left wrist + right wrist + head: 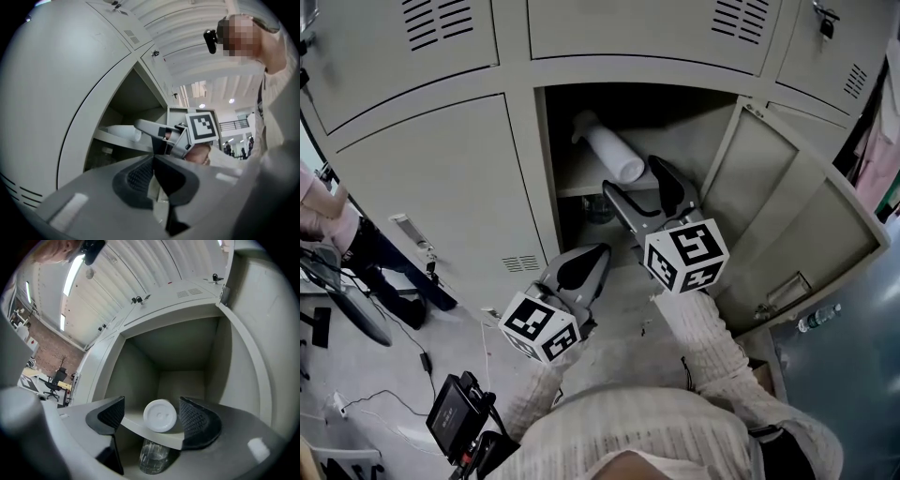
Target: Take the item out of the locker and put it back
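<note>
- Two jaws of the right gripper [153, 418] spread wide, flanking the round end of the white cylindrical plastic bottle [160, 415] without touching it; nothing held.
- Lying on its side on the beige metal shelf [140, 433] inside the open beige metal locker [542, 169], end outward: probably so placed for a straight grab across its width.
- Below the shelf, upright, a clear bottle [152, 455], apart from the white one and under the jaws' line.
- Swung aside to the right, the locker door [797, 216], leaving the opening free for the reach.
- Held low and back from the opening, the left gripper [577, 272], pads pressed together on nothing; seemingly parked out of the way.
- Judged stage: just ahead of a grasp or just after setting back; no telling which.
</note>
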### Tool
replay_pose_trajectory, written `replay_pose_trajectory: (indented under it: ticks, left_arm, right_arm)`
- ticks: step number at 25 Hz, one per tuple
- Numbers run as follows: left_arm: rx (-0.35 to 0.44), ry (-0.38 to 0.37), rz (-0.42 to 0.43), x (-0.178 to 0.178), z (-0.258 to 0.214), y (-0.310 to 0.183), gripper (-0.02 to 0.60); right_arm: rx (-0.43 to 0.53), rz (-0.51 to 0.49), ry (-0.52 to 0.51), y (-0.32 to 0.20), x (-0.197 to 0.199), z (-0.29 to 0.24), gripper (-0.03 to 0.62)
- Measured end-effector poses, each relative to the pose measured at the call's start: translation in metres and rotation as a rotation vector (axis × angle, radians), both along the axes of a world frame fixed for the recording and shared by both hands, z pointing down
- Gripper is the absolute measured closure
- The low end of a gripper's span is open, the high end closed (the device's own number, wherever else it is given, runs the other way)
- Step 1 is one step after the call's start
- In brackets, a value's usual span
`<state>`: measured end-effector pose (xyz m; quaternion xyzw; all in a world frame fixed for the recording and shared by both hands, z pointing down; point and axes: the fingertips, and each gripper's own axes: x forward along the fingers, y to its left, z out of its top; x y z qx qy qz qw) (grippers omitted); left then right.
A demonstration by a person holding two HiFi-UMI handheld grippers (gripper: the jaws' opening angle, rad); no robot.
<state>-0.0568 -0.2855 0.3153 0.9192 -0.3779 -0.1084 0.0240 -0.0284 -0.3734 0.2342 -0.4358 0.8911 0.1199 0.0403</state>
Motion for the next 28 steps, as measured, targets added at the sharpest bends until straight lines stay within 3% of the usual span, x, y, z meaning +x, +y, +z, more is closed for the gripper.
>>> replay_pose_trajectory:
  ticks: [4,11,16,23,28]
  left_arm:
    - [-0.002,0.009,0.011,0.0,0.002,-0.001,0.574]
    - [-0.004,0.03,0.002,-0.009,0.003,-0.005,0.574]
    - [-0.001,0.049,-0.002,-0.013,0.001,-0.007,0.574]
    - [-0.016,0.06,-0.007,-0.017,0.004,-0.01,0.574]
    - [-0.026,0.073,0.004,-0.013,0.008,-0.008,0.574]
  right_arm:
    - [-0.027,0.031,0.039,-0.013,-0.002,0.002,0.215]
    - [-0.111,0.089,0.186,-0.036,-0.011,0.009,0.217]
    - [-0.201,0.078,0.216,-0.049,-0.015,0.017,0.246]
    - [-0.198,0.126,0.292,-0.054,-0.012,0.021,0.321]
    - [-0.157,0.115,0.295,-0.051,-0.013,0.021,0.319]
